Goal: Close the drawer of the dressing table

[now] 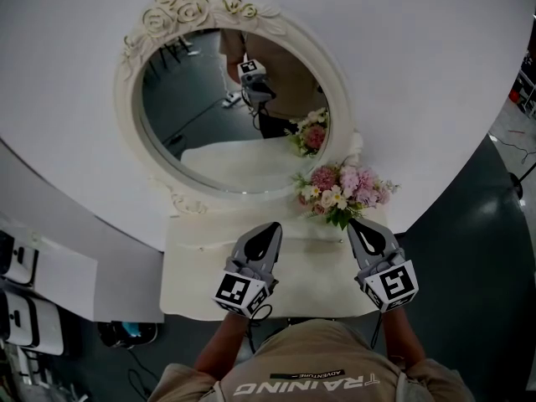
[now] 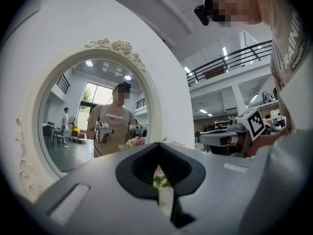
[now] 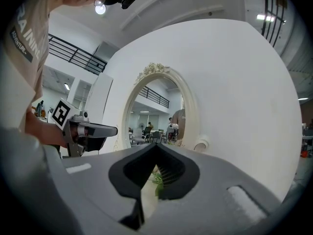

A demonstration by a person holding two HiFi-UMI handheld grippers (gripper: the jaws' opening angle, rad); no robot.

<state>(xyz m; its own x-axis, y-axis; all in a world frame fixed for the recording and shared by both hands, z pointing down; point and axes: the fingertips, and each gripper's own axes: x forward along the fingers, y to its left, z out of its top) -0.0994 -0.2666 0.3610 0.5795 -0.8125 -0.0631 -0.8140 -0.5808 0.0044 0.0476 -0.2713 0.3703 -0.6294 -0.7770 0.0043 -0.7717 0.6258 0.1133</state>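
Two grey tools, the left gripper (image 1: 270, 229) and the right gripper (image 1: 360, 224), hang side by side above the white dressing table (image 1: 193, 266). Each gripper view shows its jaws closed to a thin slit, gripping nothing. Only the head view shows the tabletop, and the drawer cannot be made out in any view; beyond stand the pink-and-white flower bouquet (image 1: 343, 189) and the oval cream rose-carved mirror (image 1: 127, 115), which reflects the person in the left gripper view.

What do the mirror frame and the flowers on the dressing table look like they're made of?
Mirror frame: matt cream, probably moulded resin or painted wood, judging by the raised roses on top. Flowers: pink and cream blooms with green leaves, possibly fabric; real ones cannot be ruled out.
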